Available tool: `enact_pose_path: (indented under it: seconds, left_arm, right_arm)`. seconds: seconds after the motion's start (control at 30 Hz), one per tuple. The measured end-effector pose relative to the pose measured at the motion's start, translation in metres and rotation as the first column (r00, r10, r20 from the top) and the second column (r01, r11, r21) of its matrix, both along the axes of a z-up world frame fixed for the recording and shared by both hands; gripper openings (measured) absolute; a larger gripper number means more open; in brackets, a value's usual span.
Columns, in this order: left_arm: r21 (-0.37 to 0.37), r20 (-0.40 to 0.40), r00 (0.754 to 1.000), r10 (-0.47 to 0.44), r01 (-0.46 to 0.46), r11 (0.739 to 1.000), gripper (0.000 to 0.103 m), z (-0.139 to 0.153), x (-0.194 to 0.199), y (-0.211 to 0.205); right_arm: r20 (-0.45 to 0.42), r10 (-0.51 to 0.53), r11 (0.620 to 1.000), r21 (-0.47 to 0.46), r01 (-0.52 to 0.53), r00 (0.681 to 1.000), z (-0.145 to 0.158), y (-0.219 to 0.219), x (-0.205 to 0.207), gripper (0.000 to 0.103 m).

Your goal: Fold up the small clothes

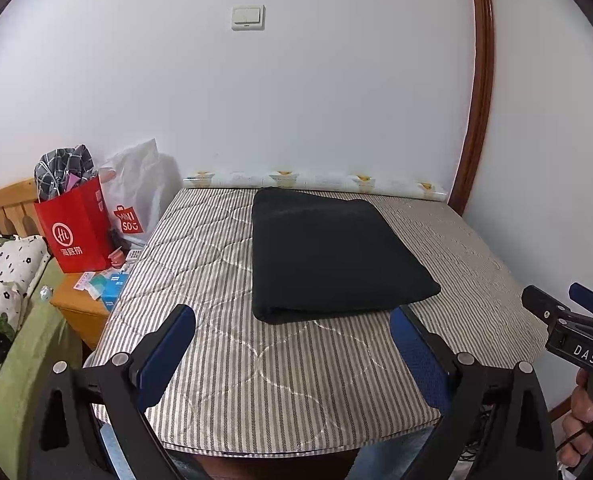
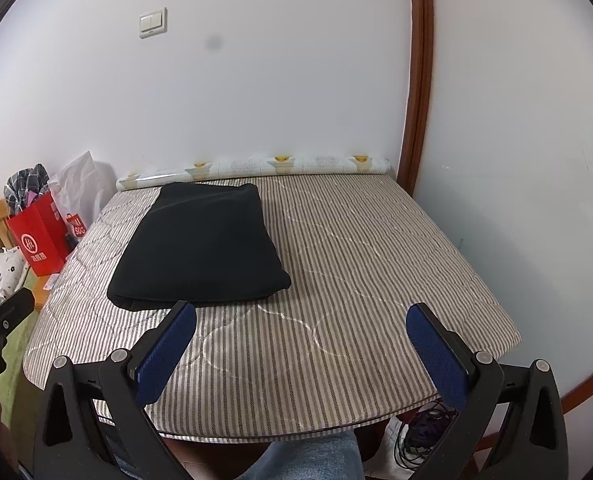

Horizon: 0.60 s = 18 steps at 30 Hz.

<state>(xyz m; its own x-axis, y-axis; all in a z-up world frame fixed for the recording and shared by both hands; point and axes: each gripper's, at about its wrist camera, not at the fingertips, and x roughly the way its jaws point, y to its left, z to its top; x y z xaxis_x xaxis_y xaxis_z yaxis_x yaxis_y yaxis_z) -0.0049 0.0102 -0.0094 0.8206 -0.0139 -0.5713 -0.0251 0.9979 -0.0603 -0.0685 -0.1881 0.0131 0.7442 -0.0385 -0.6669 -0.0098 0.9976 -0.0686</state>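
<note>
A black garment (image 1: pixel 328 256) lies folded into a thick rectangle on the striped quilted pad (image 1: pixel 256 380) that covers the table. In the right wrist view the same garment (image 2: pixel 200 248) sits left of centre. My left gripper (image 1: pixel 292 320) hovers open just short of the garment's near edge, its blue pads (image 1: pixel 168 356) wide apart and holding nothing. My right gripper (image 2: pixel 302 318) is open too, above bare pad to the right of the garment. The right gripper (image 1: pixel 568 304) also shows at the right edge of the left wrist view, held by a hand (image 1: pixel 580 412).
A red paper bag (image 1: pixel 76 232) and a white plastic bag (image 1: pixel 136 196) stand on a wooden bedside cabinet (image 1: pixel 80 308) to the left. A rolled patterned sheet (image 2: pixel 256 168) lies along the wall. Cables (image 2: pixel 420 436) lie under the table's near right corner. Blue jeans (image 2: pixel 308 460) show below.
</note>
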Motion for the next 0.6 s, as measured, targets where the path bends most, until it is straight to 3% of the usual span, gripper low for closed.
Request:
enact_pose_path:
  seconds: [0.6]
  left_arm:
    - [-0.006, -0.007, 1.000, -0.002, 0.002, 1.000, 0.098, -0.0024, 0.0001, -0.0017]
  right_arm:
    - [-0.001, 0.007, 1.000, -0.007, -0.007, 1.000, -0.0016, 0.0023, -0.0014, 0.103]
